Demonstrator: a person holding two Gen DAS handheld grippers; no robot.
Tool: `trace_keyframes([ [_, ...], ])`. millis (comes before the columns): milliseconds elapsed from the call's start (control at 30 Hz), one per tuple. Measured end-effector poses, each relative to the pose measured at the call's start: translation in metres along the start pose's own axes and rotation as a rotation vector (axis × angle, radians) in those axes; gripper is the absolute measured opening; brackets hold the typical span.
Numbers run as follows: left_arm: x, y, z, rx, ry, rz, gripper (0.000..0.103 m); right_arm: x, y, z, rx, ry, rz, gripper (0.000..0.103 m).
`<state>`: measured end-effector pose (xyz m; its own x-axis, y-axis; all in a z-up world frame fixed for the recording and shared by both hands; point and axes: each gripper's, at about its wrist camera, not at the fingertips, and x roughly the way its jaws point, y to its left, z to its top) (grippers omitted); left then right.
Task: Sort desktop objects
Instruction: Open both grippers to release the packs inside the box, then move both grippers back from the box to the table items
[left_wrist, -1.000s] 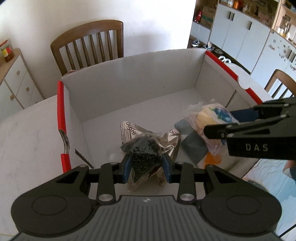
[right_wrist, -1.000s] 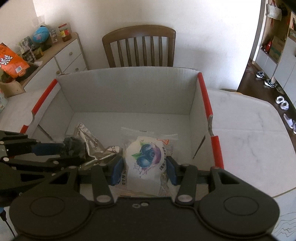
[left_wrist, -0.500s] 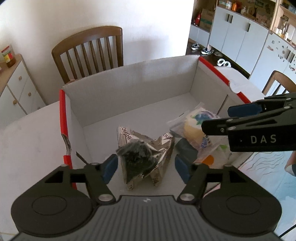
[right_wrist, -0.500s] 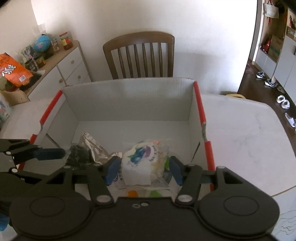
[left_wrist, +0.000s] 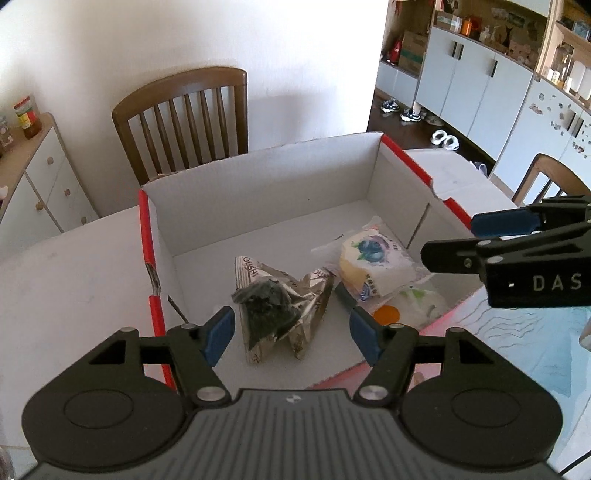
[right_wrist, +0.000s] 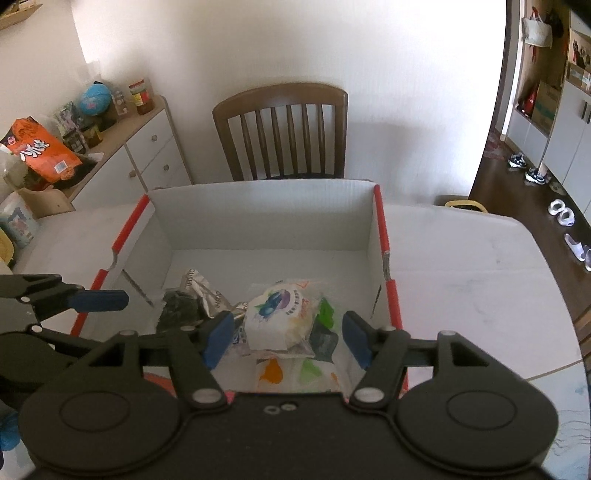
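**Two snack packs are lying in the box, and both grippers are letting go**

The left hand-held gripper (left_wrist: 291, 330) is hanging over the near end of the white box (left_wrist: 258, 192) with red edges. Its two blue fingers are standing wide apart, and nothing is squeezed between them. Below them the silver foil pack (left_wrist: 275, 304) with dark stuff showing through it is lying on the box floor.

The right hand-held gripper (right_wrist: 286, 338) is hanging over the near right part of the box. Its jaws are opening, and the pads are not touching the blueberry snack pack (right_wrist: 282, 315) under them. That pack is resting on top of a few other flat packets, one with an orange spot and green marks (right_wrist: 295, 369).

So these two things look like they are already sorted. The far half of the box is bare, so there is room for more.

The white worktop (right_wrist: 461, 266) around the box is showing nothing else to pick up here. The near part of it is hidden by the grippers, so I cannot tell what is left.
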<state>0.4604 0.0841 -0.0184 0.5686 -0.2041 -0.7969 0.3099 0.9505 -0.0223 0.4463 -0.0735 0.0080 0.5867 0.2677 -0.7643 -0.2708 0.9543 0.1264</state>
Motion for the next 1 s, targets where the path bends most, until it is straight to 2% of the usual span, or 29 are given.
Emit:
trace_keyframes([
  [1000, -0.104, -0.046, -0.049, -0.019, -0.071, 0.019, 0.068, -0.109, 0.008, -0.043, -0.03, -0.078, 0.039, 0.065],
])
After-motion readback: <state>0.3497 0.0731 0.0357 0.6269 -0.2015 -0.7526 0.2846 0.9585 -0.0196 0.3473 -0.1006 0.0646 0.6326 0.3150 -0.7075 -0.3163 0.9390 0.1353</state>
